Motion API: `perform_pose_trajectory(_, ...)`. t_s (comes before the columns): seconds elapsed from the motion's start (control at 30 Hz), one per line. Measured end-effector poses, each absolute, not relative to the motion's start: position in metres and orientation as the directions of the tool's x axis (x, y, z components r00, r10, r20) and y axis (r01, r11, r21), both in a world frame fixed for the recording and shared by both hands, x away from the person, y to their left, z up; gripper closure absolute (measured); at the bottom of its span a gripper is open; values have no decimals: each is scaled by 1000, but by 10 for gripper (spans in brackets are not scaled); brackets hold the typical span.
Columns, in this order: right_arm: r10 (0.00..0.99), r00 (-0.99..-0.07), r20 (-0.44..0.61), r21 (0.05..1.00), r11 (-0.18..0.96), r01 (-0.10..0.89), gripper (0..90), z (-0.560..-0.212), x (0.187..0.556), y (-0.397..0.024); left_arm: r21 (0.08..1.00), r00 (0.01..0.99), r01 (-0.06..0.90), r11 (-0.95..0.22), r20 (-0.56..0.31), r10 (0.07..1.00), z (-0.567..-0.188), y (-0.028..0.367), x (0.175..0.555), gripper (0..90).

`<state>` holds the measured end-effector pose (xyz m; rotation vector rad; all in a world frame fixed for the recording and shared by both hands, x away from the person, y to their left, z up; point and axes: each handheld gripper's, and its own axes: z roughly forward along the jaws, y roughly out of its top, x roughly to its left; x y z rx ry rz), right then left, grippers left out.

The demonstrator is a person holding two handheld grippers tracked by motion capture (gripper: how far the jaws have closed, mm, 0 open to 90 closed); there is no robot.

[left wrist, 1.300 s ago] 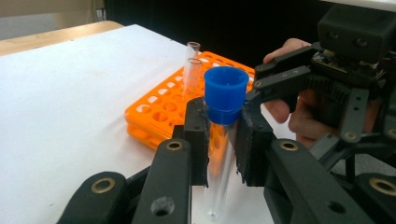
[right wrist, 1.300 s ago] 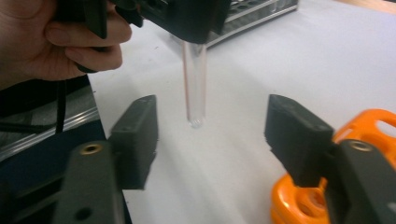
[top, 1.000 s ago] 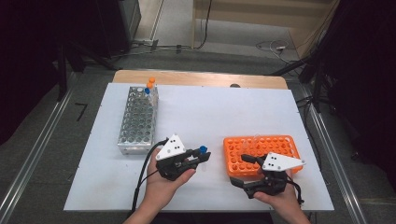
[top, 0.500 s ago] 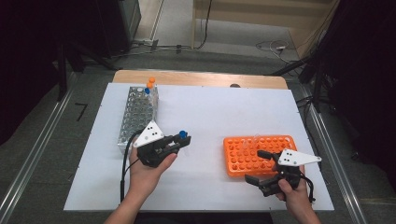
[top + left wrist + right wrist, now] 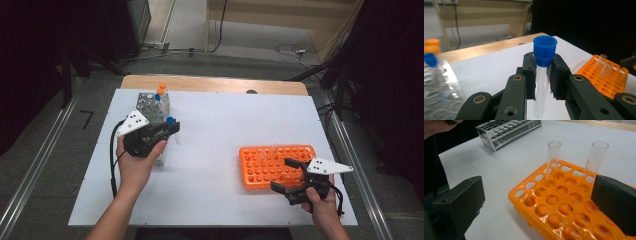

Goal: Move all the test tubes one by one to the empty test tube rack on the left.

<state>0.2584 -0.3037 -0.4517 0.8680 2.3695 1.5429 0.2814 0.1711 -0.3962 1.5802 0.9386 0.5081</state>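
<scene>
My left gripper (image 5: 171,129) is shut on a clear test tube with a blue cap (image 5: 545,49), gripped just under the cap and hanging upright beside the metal tube rack (image 5: 150,106). That rack holds blue- and orange-capped tubes (image 5: 161,90). An orange rack (image 5: 272,161) lies at the right, with two uncapped clear tubes (image 5: 554,157) standing in its far rows. My right gripper (image 5: 281,173) sits at the orange rack's near right corner. Its jaws have just opened wide and hold nothing (image 5: 537,203).
The white table top (image 5: 220,130) has a wooden strip (image 5: 215,84) along its far edge. A black cable (image 5: 113,150) trails from the left gripper. Dark floor and metal rails surround the table.
The left hand carried the blue-capped tube left and away, up to the metal rack. The right hand drew back to the right off the orange rack, with its jaws wider apart.
</scene>
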Motion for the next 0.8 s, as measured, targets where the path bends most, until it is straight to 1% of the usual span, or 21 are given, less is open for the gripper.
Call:
perform_pose_trajectory(0.2,573,-803,161,882,281,378,0,-452,260,-308,958,531,285,17,-173,830,-391,192,297,770)
perform_pose_trajectory(0.27,575,-802,161,883,279,377,0,-453,260,-309,961,514,277,8,-155,843,-390,197,304,770)
perform_pose_trajectory(0.37,580,-798,163,881,278,382,0,-453,261,-310,961,493,274,29,-167,854,-389,203,312,770)
perform_pose_trajectory(0.6,586,-794,161,880,279,384,0,-454,261,-311,961,442,270,58,-177,880,-390,211,332,769)
perform_pose_trajectory(0.8,587,-793,162,880,278,385,0,-455,262,-311,967,396,249,58,-156,905,-394,209,350,769)
